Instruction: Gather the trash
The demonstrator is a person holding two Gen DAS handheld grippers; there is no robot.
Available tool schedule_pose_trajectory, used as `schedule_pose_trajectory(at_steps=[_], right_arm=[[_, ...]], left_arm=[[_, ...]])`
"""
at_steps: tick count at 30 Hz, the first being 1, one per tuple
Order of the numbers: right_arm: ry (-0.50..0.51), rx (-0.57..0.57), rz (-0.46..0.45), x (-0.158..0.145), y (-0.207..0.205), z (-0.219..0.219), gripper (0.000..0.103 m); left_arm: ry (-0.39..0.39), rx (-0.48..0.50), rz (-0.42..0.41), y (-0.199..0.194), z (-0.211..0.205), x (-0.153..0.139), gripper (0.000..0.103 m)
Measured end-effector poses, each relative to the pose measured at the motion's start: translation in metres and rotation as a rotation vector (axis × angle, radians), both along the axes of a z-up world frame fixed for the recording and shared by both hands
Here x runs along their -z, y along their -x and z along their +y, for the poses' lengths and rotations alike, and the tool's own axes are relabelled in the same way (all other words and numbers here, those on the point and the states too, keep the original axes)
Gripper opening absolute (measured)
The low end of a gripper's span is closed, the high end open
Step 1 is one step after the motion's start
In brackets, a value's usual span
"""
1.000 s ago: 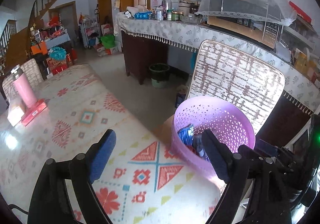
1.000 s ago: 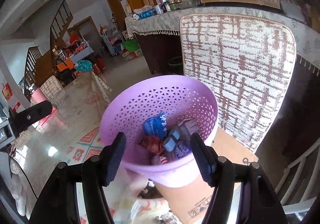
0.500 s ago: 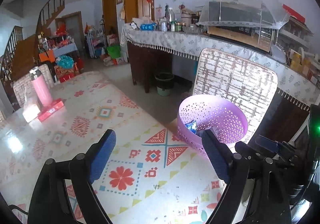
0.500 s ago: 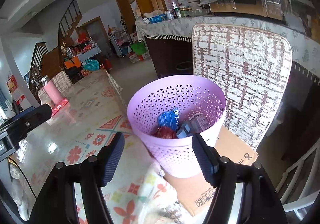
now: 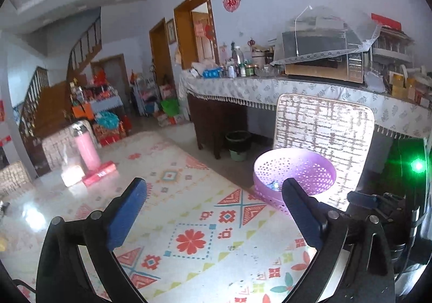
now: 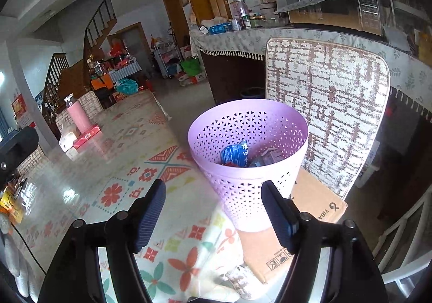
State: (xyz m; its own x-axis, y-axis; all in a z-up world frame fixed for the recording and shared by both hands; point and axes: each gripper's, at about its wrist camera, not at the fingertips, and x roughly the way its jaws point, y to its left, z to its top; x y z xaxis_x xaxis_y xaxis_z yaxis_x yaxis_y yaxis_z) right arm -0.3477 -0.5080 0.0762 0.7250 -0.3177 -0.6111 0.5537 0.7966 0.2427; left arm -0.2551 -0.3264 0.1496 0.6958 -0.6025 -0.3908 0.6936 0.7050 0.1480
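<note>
A lilac perforated basket (image 6: 270, 181) stands on a cardboard box (image 6: 310, 222) just past the table's edge, and shows again in the left wrist view as a basket (image 5: 310, 168). Inside lie a blue wrapper (image 6: 235, 153) and other wrappers. My right gripper (image 6: 213, 212) hangs over the table corner in front of the basket, jaws opening, nothing between them. My left gripper (image 5: 213, 211) is over the patterned tablecloth (image 5: 189, 222), left of the basket, jaws opening wide and empty.
A chair with a woven cover (image 6: 329, 103) stands behind the basket. A pink bottle (image 5: 86, 149) and a red box (image 5: 100, 173) sit at the table's far left. A cluttered counter (image 5: 270, 87) runs along the back, with a green bin (image 5: 237, 143) beneath.
Both grippers have drawn back from the basket, which now looks smaller and farther. The left gripper's jaws have spread wider. The view has tilted up to show more of the room.
</note>
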Motion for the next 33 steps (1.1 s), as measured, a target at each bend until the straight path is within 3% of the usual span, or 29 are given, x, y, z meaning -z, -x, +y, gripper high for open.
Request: schedule_pose_trajectory(at_steps=[6,26,33], right_arm=[[0.022,-0.006,0.01,-0.002,0.001,0.01,0.078],[0.166,-0.006,0.088,-0.001,-0.011,0.034,0.083],[0.188,-0.018,0.11,0.002,-0.019,0.041,0.085]], left_arm=[[0.011,-0.064,-0.038,0.008,0.009,0.007,0.1],[-0.013,-0.089,0.167,-0.026,0.025,0.047,0.1],[-0.026,-0.086,0.199,-0.033,0.025,0.053,0.1]])
